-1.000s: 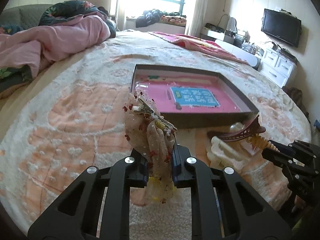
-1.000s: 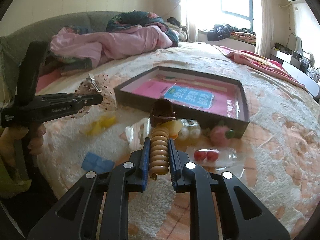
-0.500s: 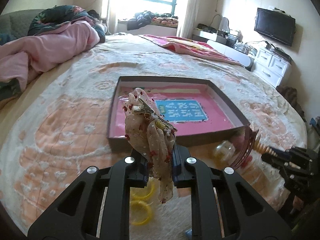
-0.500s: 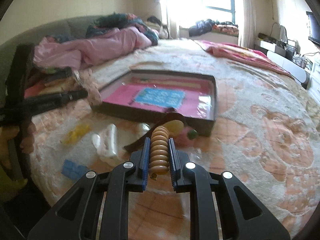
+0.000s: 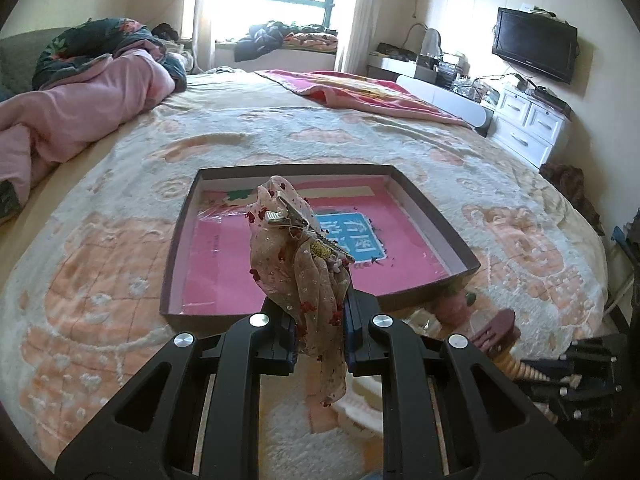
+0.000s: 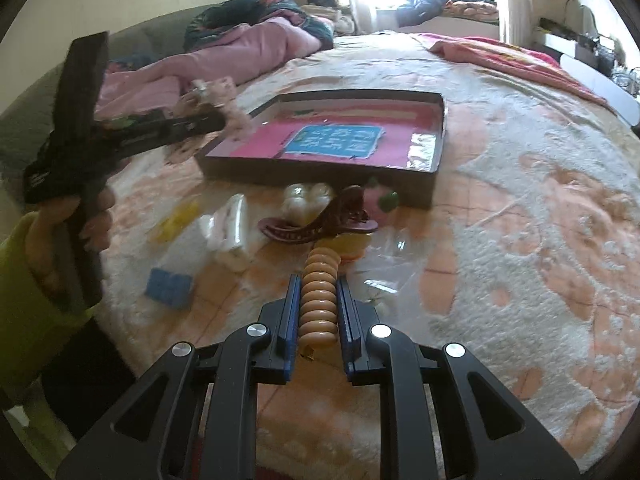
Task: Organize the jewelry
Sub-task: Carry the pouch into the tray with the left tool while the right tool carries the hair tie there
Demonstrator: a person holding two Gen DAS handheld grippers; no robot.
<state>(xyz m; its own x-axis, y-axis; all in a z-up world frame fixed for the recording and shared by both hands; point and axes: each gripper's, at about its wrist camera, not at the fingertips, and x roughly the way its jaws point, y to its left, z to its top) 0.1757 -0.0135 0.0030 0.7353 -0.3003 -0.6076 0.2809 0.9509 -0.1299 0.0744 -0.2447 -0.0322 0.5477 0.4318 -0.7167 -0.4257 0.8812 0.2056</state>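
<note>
Serving as the working area, the bed [image 5: 120, 264] carries a shallow dark tray [image 5: 172, 264] with a pink lining, evidently the collection point for the loose accessories. The tray is the landmark for what follows. Just before its near wall lies the unsorted remainder: a white hair clip [image 6: 226, 232], two clear baubles [image 6: 306, 200], a pink-and-green ornament [image 6: 380, 199], yellow pieces [image 6: 176, 222] further left, and a blue block [image 6: 168, 289] nearest the operator. The left gripper [image 5: 320, 334] is closed tight on the tail of a gauzy beige bow clip [image 5: 298, 264], held raised over the tray's near wall, so the metal clip end stands clear above the lining; judged, this positions it for deposit inside. The right gripper [image 6: 319, 314] is clamped on a ribbed orange coil [image 6: 319, 300], which appears joined to a dark red claw clip [image 6: 320, 224] projecting toward the tray's near wall; whether that clip rests on the bed cannot be told. Holding each item by its tail keeps the clip ends free of the fingers. Neither item is yet in the tray.
</note>
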